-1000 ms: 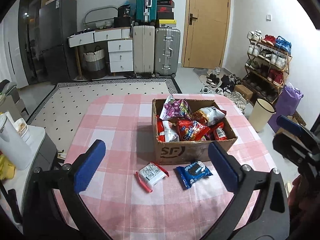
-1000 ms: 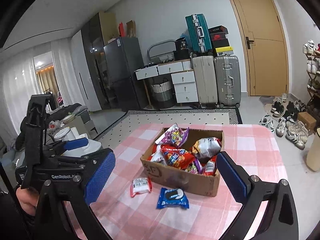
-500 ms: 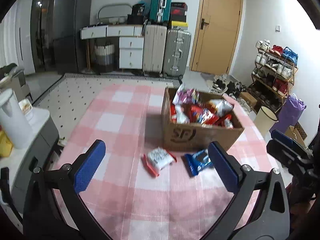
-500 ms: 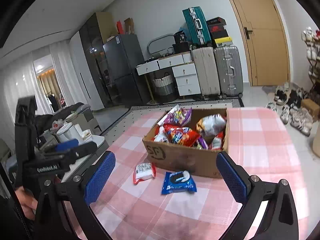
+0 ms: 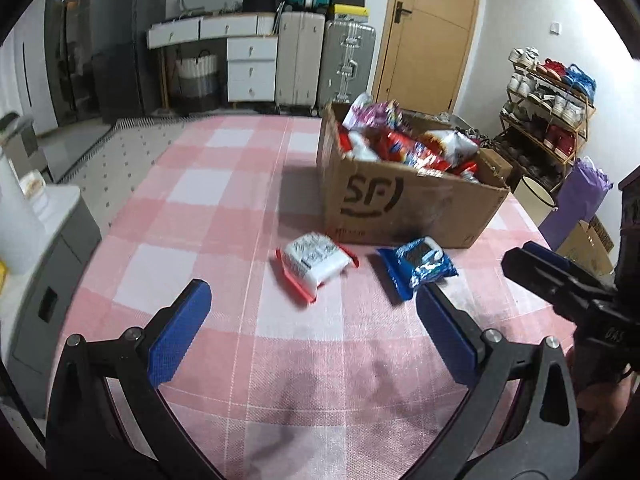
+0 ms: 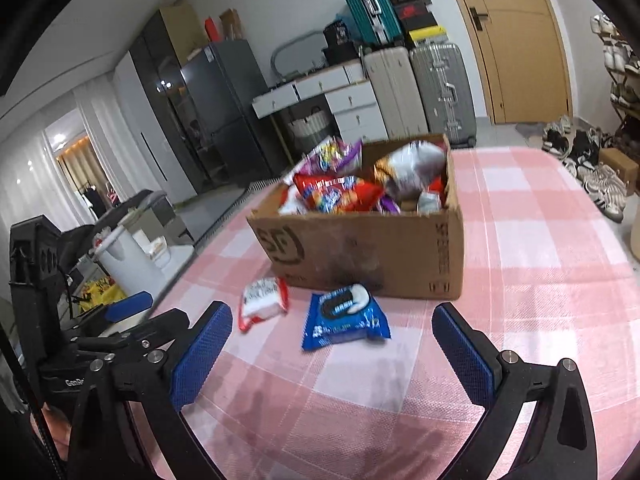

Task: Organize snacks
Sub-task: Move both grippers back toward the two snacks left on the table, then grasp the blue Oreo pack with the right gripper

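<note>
A cardboard box [image 5: 404,204] [image 6: 368,240] full of snack bags stands on the pink checked table [image 5: 208,200]. In front of it lie a white and red snack packet [image 5: 314,260] [image 6: 262,300] and a blue cookie packet [image 5: 418,266] [image 6: 344,318]. My left gripper [image 5: 312,330] is open, low over the table, just short of the white packet. My right gripper [image 6: 332,350] is open too, just short of the blue packet. Each gripper shows at the edge of the other's view: the right one [image 5: 560,280] and the left one [image 6: 120,320].
Left of the table stands a grey cabinet [image 5: 48,248] with a white kettle [image 6: 124,260]. Beyond it are suitcases [image 5: 324,64], drawers, a fridge and a door. A shoe rack [image 5: 548,120], a purple bag [image 5: 576,204] and a bin [image 5: 532,200] stand at the right.
Both grippers have dropped and moved forward toward the table; the box and the two packets now look larger and closer. Both stay open. Nothing on the table has moved.
</note>
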Motion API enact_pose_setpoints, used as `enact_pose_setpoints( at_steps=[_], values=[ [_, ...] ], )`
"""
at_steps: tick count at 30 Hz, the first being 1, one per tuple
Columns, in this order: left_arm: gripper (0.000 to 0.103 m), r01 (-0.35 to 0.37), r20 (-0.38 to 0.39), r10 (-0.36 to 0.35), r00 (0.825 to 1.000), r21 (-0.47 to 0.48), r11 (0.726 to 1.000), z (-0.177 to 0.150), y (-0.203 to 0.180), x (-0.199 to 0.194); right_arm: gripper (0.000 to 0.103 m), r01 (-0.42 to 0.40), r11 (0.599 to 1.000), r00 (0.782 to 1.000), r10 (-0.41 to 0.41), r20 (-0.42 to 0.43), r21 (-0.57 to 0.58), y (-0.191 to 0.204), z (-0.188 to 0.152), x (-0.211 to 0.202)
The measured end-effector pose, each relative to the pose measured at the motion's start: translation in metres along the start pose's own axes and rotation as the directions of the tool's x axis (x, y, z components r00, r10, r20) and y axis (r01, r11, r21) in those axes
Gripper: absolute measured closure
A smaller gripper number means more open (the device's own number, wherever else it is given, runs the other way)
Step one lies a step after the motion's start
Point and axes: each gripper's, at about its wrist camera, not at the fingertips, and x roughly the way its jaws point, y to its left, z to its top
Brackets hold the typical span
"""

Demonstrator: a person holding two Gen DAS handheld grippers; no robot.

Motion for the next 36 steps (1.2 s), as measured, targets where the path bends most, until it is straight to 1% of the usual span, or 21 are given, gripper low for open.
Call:
enact_pose_setpoints(
  at_steps=[1, 3, 5, 9, 13, 15, 16, 17, 22, 25, 27, 28, 29, 32, 34, 36],
  values=[
    [0.001, 0.01, -0.013, -0.01, 1.0, -0.009, 1.0, -0.003, 0.001, 0.006, 0.001, 0.002, 1.0, 1.0, -0.002, -0.011, 0.001, -0.001, -0.001, 0.006],
    [0.001, 0.015, -0.032, -0.015, 0.999, 0.007, 1.0, -0.007, -0.001, 0.012, 0.001, 0.005, 1.0, 0.999, -0.005, -0.038, -0.001, -0.002, -0.003, 0.017],
    [0.001, 0.005, -0.043, -0.003, 0.999, 0.033, 0.999, -0.011, -0.004, 0.019, 0.001, 0.01, 1.0, 0.998, -0.01, -0.065, -0.008, -0.001, -0.005, 0.028],
    [0.001, 0.022, -0.058, -0.022, 0.998, 0.004, 1.0, -0.016, 0.001, 0.026, 0.001, 0.015, 1.0, 0.994, -0.017, -0.11, -0.013, -0.002, -0.01, 0.052],
    [0.001, 0.023, -0.085, -0.024, 0.996, -0.004, 1.0, -0.021, 0.003, 0.034, 0.001, 0.035, 0.999, 0.99, -0.039, -0.139, -0.033, 0.001, -0.01, 0.071],
    [0.001, 0.024, -0.093, -0.024, 0.995, -0.008, 1.0, -0.022, 0.005, 0.035, 0.007, 0.058, 0.997, 0.988, -0.064, -0.14, -0.05, 0.003, -0.009, 0.079],
    [0.001, 0.024, -0.095, -0.025, 0.995, -0.011, 1.0, -0.022, 0.006, 0.037, 0.016, 0.07, 0.996, 0.987, -0.078, -0.143, -0.059, 0.004, -0.008, 0.083],
    [0.001, 0.025, -0.096, -0.026, 0.995, -0.011, 1.0, -0.022, 0.007, 0.036, 0.019, 0.083, 0.994, 0.984, -0.093, -0.154, -0.067, 0.005, -0.007, 0.088],
    [0.001, 0.025, -0.098, -0.026, 0.995, -0.016, 1.0, -0.024, 0.009, 0.034, 0.02, 0.098, 0.992, 0.971, -0.113, -0.211, -0.081, 0.005, -0.008, 0.114],
    [0.001, 0.021, -0.119, -0.025, 0.993, -0.034, 0.999, -0.027, 0.013, 0.037, 0.023, 0.102, 0.989, 0.967, -0.123, -0.222, -0.104, 0.011, -0.006, 0.125],
    [0.001, 0.016, -0.126, -0.021, 0.992, -0.038, 0.999, -0.029, 0.015, 0.037, 0.029, 0.118, 0.986, 0.963, -0.143, -0.229, -0.118, 0.015, -0.006, 0.13],
    [0.001, 0.012, -0.127, -0.016, 0.992, -0.038, 0.999, -0.03, 0.016, 0.036, 0.04, 0.143, 0.981, 0.956, -0.171, -0.237, -0.131, 0.017, -0.006, 0.134],
    [0.001, 0.002, -0.123, -0.007, 0.992, -0.037, 0.999, -0.031, 0.017, 0.035, 0.046, 0.154, 0.978, 0.954, -0.184, -0.235, -0.141, 0.019, -0.005, 0.135],
    [0.001, -0.007, -0.119, 0.002, 0.993, -0.043, 0.999, -0.032, 0.021, 0.03, 0.054, 0.138, 0.978, 0.955, -0.173, -0.241, -0.158, 0.024, -0.005, 0.138],
    [0.001, -0.01, -0.118, 0.004, 0.993, -0.053, 0.999, -0.032, 0.023, 0.028, 0.057, 0.128, 0.981, 0.957, -0.161, -0.243, -0.148, 0.023, -0.007, 0.138],
    [0.001, -0.01, -0.118, 0.003, 0.993, -0.055, 0.998, -0.033, 0.024, 0.027, 0.059, 0.105, 0.987, 0.962, -0.132, -0.239, -0.123, 0.019, -0.007, 0.134]
  ],
)
